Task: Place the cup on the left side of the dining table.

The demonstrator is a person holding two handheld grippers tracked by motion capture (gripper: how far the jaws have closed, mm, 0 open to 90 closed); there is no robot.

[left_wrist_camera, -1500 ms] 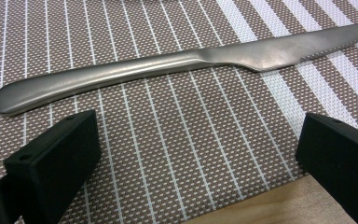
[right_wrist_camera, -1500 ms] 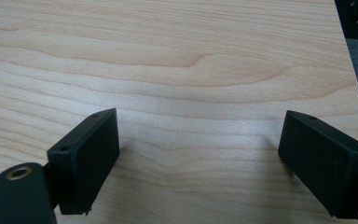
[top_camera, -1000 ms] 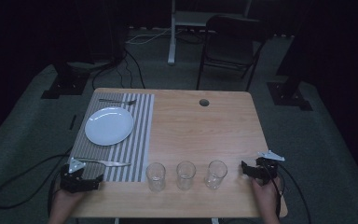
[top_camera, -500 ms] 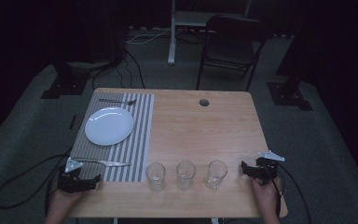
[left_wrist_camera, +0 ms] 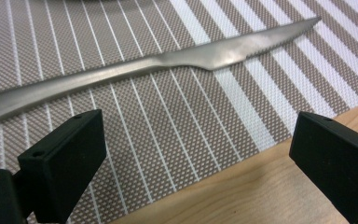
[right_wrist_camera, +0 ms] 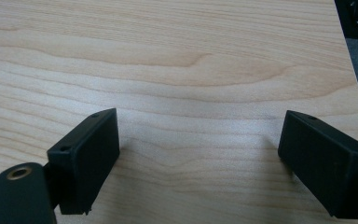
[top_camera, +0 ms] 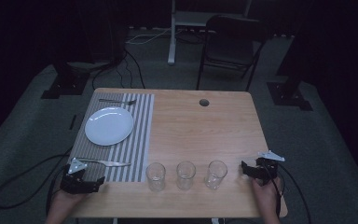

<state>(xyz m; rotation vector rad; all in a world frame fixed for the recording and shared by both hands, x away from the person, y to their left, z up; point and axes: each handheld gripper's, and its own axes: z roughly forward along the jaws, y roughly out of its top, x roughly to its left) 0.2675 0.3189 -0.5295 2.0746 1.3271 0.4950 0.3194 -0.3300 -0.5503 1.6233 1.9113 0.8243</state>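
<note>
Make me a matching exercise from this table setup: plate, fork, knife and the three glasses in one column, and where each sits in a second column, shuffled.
Things:
1. plate
2. fork
3. knife
4. three glasses

Places:
A. in a row on the bare wood near the front edge
B. on the placemat, beyond the plate at the far edge
C. in the middle of the placemat
D. on the placemat's near edge, just ahead of the left gripper

Pairs: 1-C, 2-B, 3-D, 4-A

No text, label, brand or number can be read on anything here — not on table, tableware or gripper jaws.
</note>
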